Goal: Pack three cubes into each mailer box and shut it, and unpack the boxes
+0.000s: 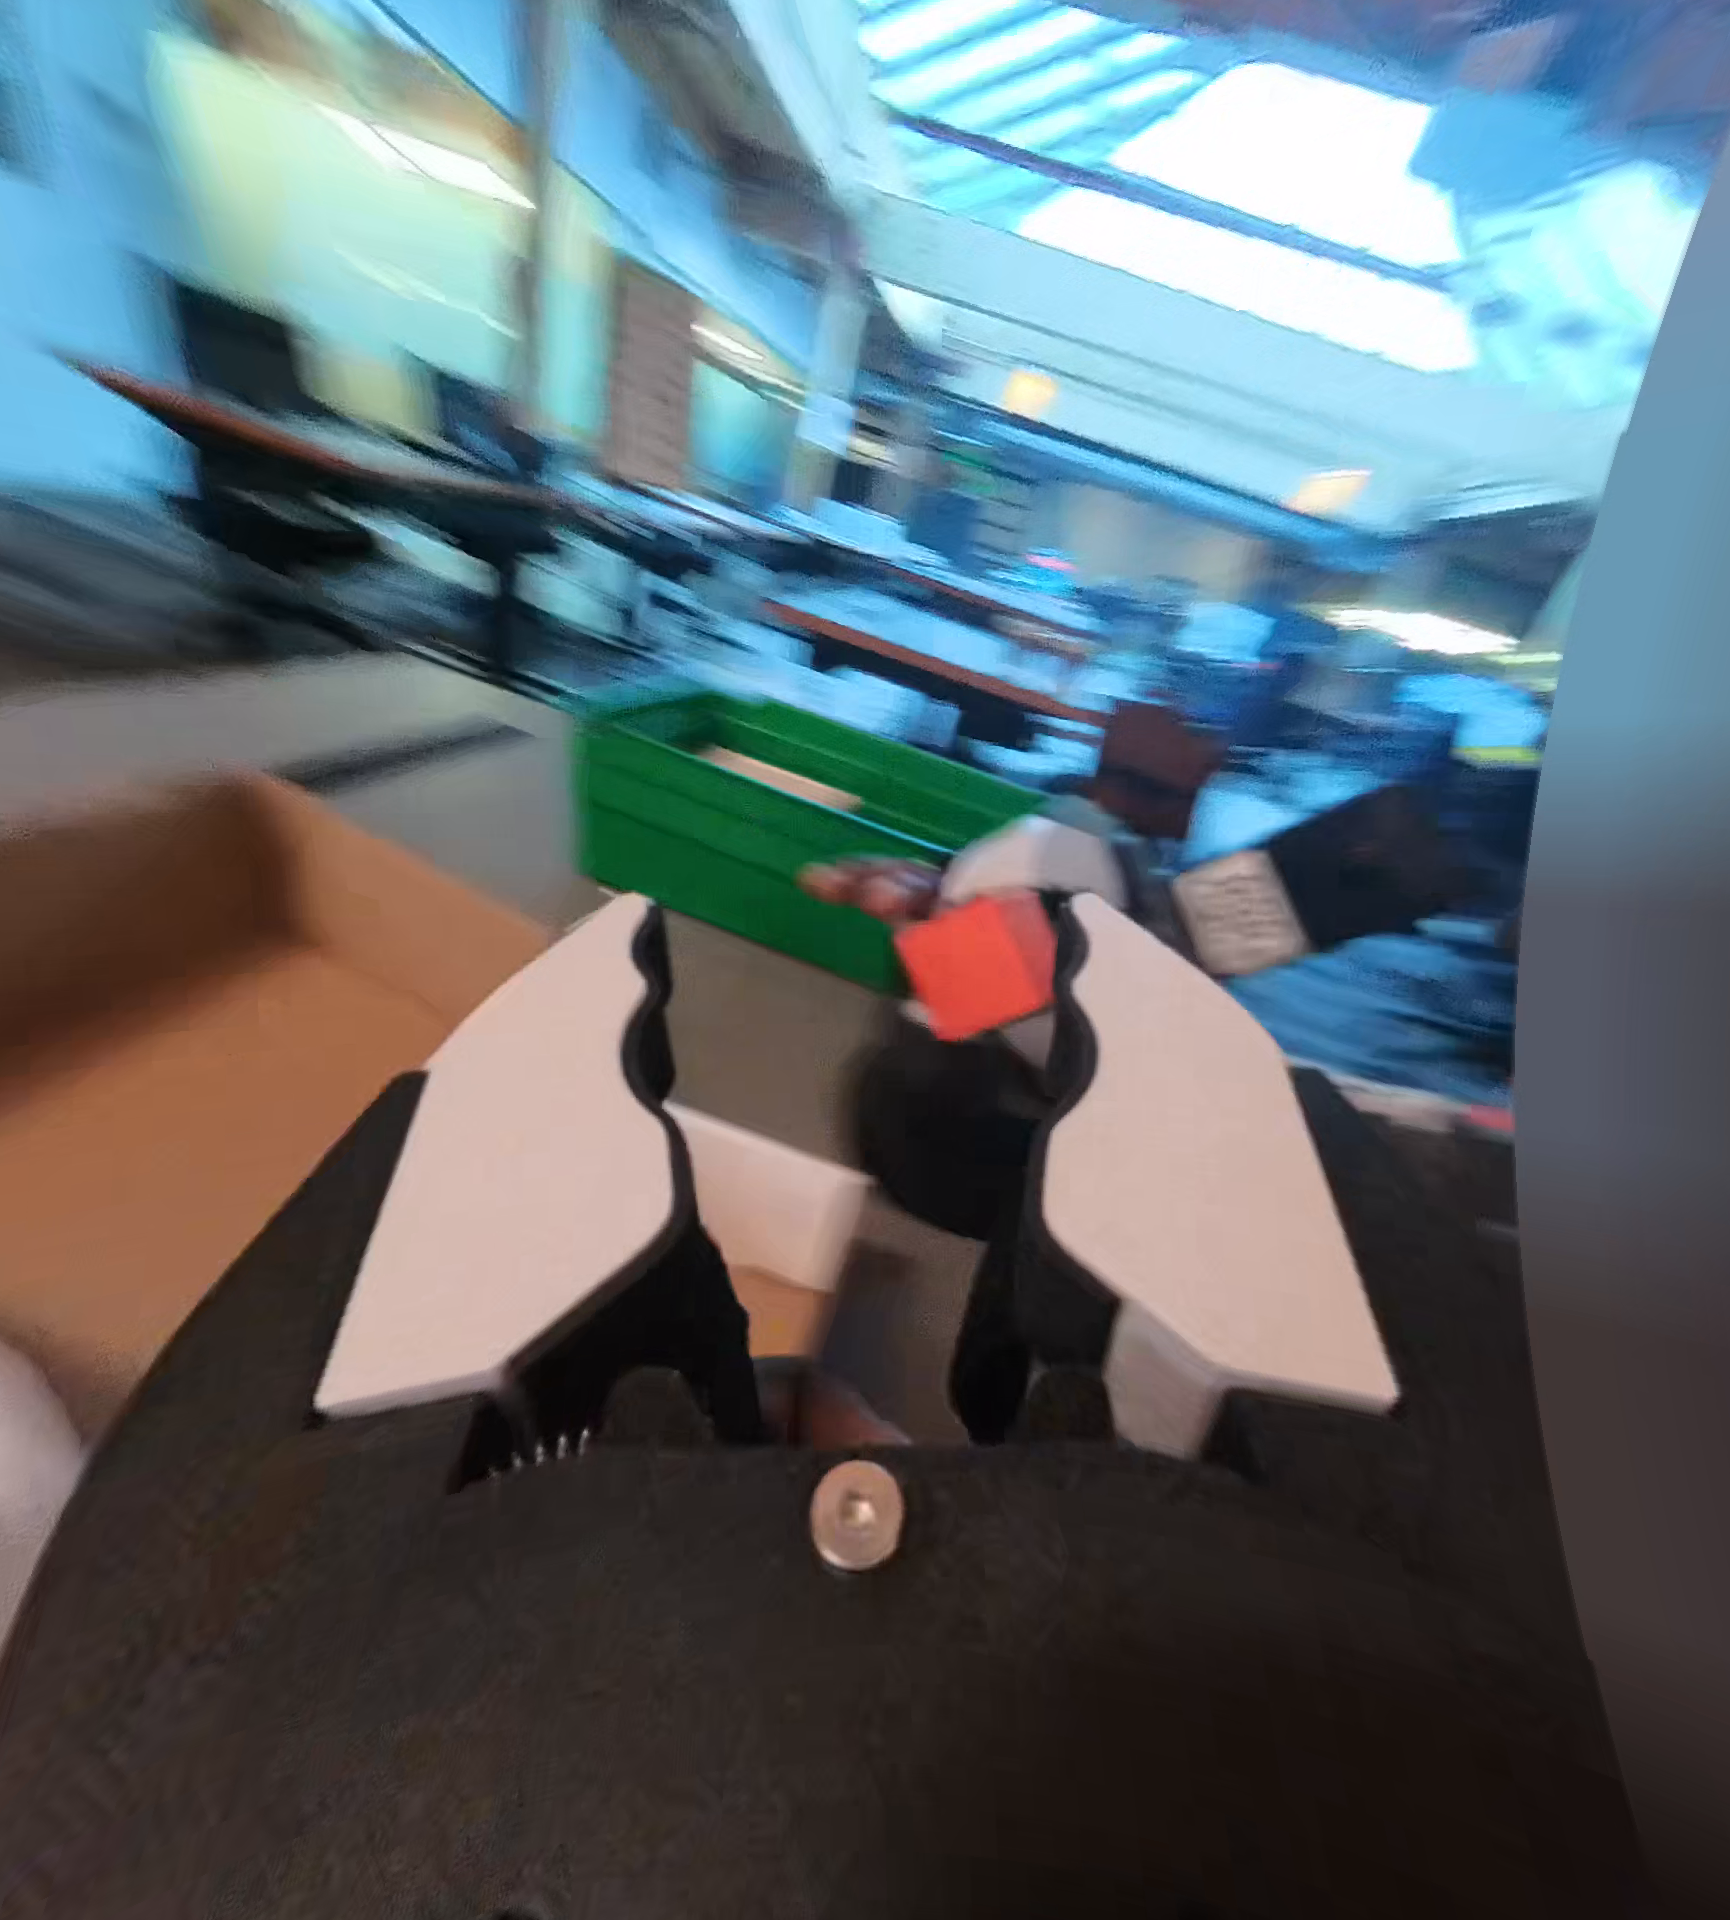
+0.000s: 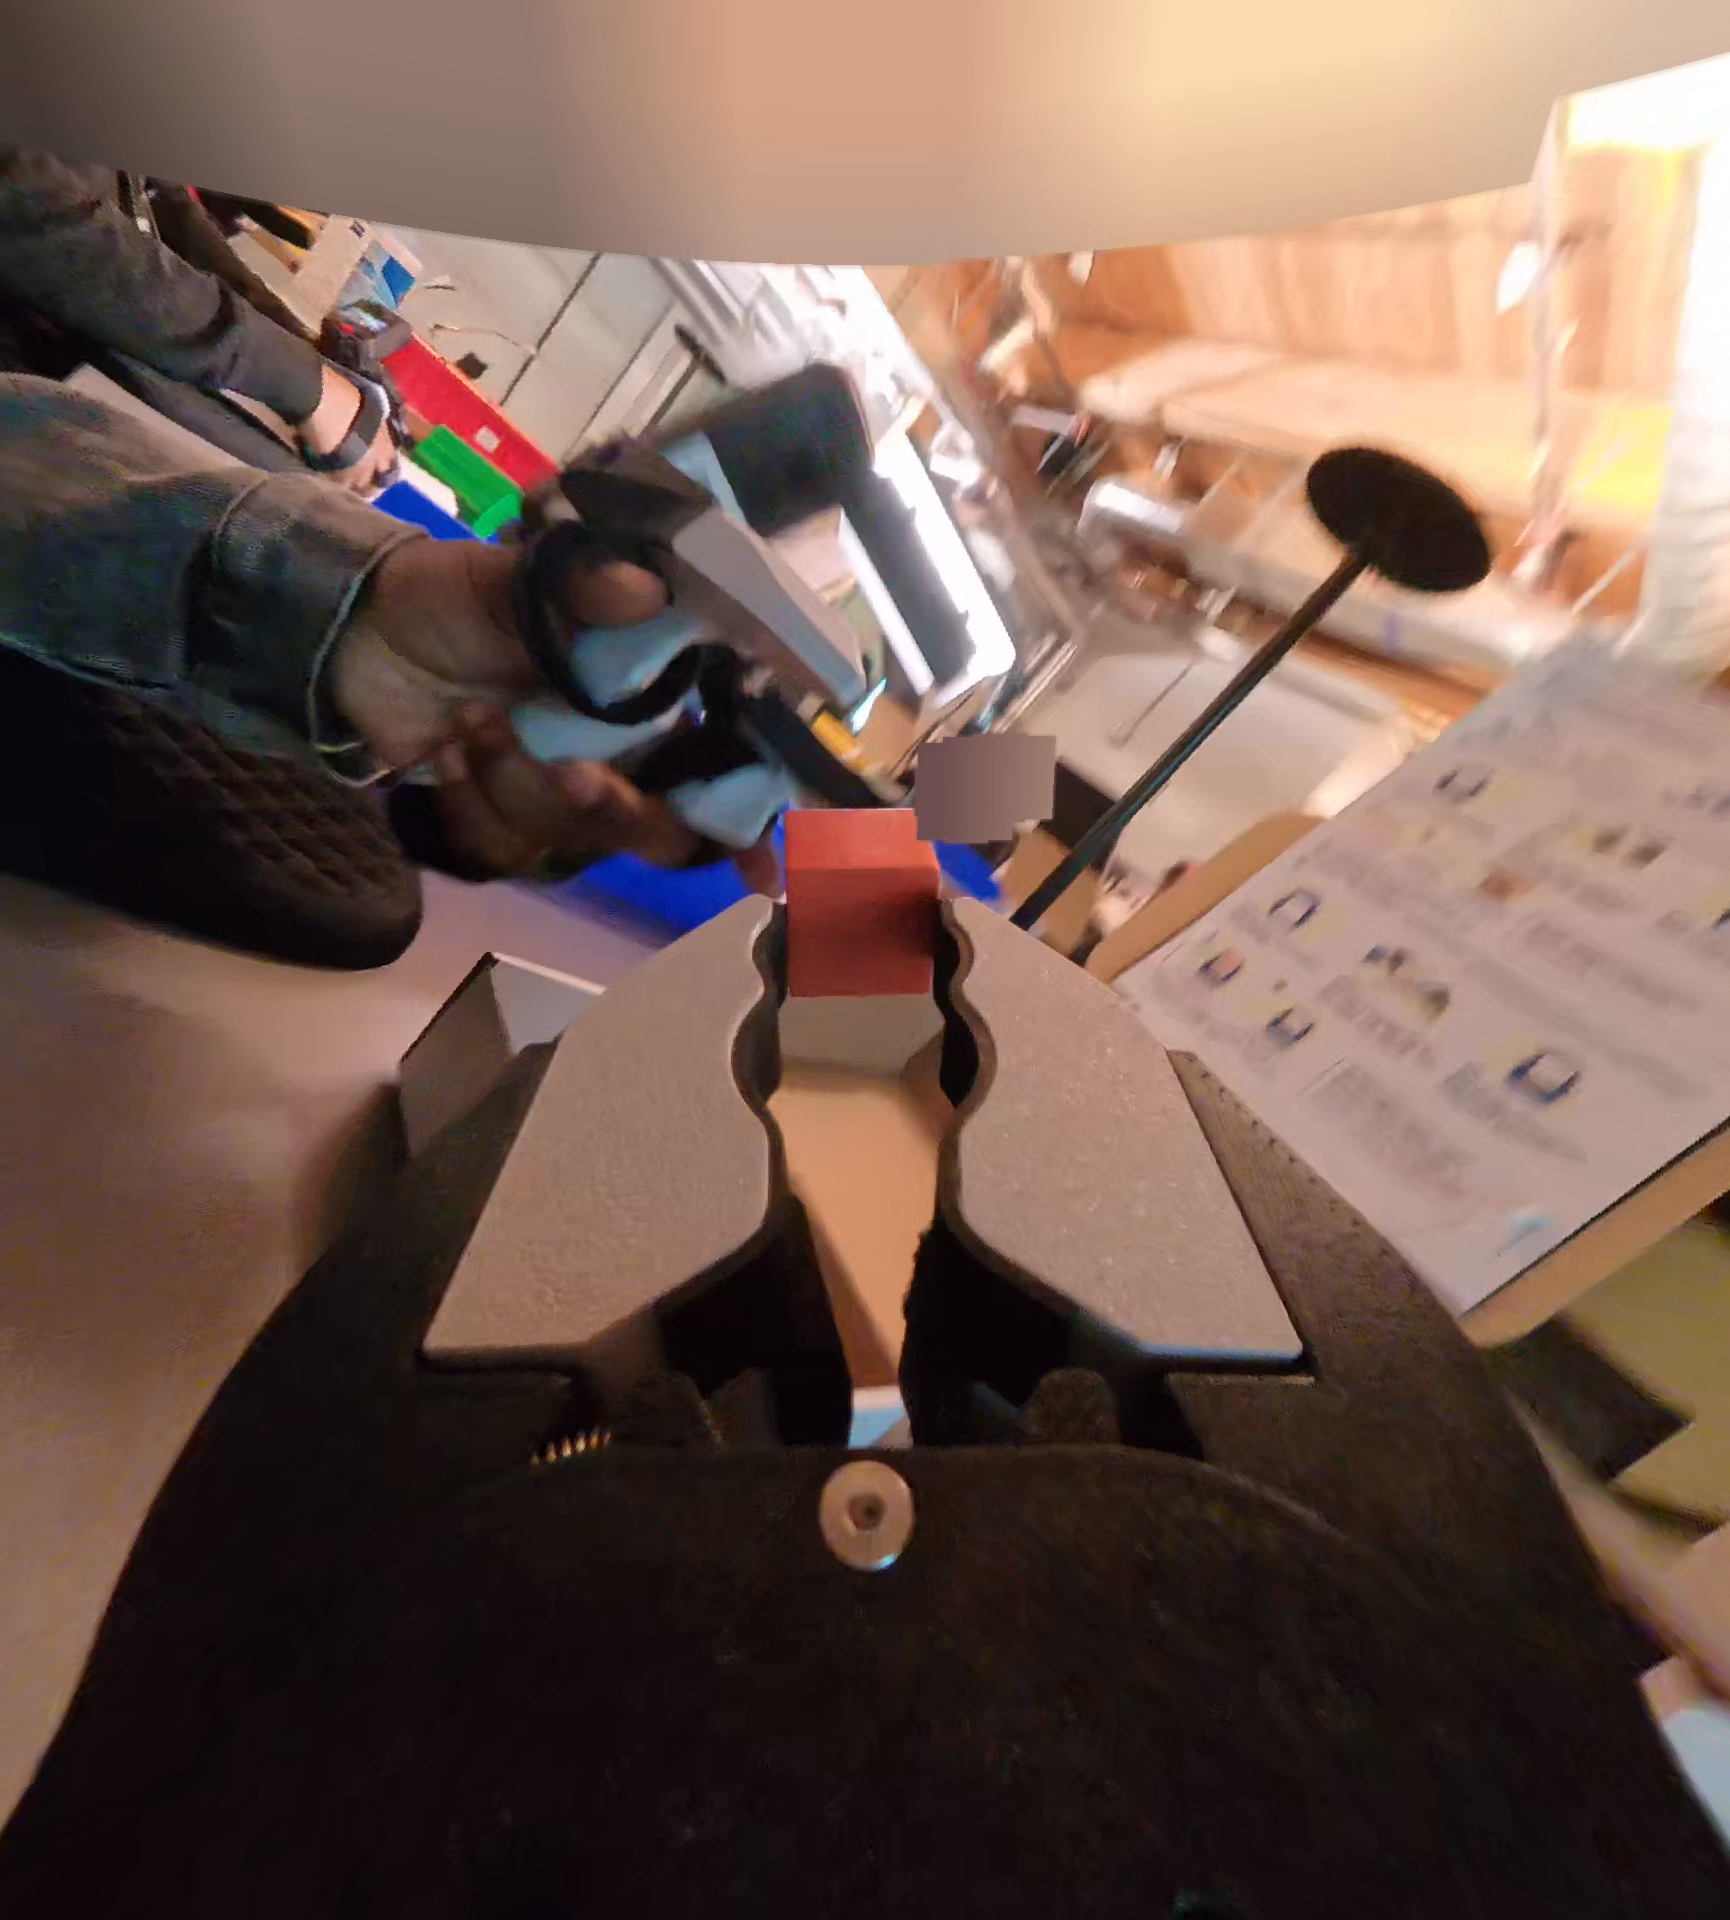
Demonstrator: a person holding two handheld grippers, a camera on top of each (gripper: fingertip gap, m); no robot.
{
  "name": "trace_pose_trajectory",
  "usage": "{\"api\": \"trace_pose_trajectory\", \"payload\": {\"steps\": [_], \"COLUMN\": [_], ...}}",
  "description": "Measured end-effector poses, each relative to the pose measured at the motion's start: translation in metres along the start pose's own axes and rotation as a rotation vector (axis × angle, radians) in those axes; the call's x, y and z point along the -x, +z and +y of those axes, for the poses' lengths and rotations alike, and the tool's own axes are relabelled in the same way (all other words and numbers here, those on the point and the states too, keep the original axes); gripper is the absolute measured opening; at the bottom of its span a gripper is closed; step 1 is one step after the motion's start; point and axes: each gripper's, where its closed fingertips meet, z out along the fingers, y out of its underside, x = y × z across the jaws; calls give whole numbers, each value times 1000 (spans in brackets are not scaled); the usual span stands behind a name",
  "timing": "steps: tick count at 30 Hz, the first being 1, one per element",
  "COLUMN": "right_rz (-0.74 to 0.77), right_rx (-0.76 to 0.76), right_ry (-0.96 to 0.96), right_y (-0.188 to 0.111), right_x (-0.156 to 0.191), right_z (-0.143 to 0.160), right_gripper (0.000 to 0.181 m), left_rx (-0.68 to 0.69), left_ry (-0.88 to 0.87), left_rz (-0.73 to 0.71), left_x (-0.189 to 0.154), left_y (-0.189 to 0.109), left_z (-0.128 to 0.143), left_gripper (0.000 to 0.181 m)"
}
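Note:
My right gripper (image 2: 861,920) is shut on a red cube (image 2: 859,914) and holds it by its sides above an open mailer box (image 2: 528,1013) with white walls and a brown inside. In the left wrist view the same red cube (image 1: 980,966) shows just ahead, near my right finger, held by the other gripper's white fingers (image 1: 1032,857). My left gripper (image 1: 861,925) is open and empty, its jaws wide apart. It also shows in the right wrist view (image 2: 632,665), held in a person's hand to the left of the cube.
An open brown cardboard box (image 1: 165,987) lies to the left and a green bin (image 1: 736,831) stands behind. A white box corner (image 1: 778,1184) sits below my left fingers. A board with a printed sheet (image 2: 1463,987), a black disc on a rod (image 2: 1396,520) and a blue bin (image 2: 653,883) stand nearby. Across from one pair of fingers to the other is roughly 6 cm.

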Motion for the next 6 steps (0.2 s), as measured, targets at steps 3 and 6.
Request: {"api": "trace_pose_trajectory", "payload": {"steps": [3, 6], "right_rz": [-23, -202], "right_rx": [210, 479], "right_ry": [130, 182], "right_y": [2, 3], "right_x": [-11, 0], "right_z": [35, 66], "right_gripper": [27, 27], "left_rx": [-299, -484], "left_ry": [315, 513], "left_rz": [-451, -688], "left_x": [49, 65], "left_y": [-52, -100], "left_z": [-55, -83], "left_gripper": [76, 70]}}
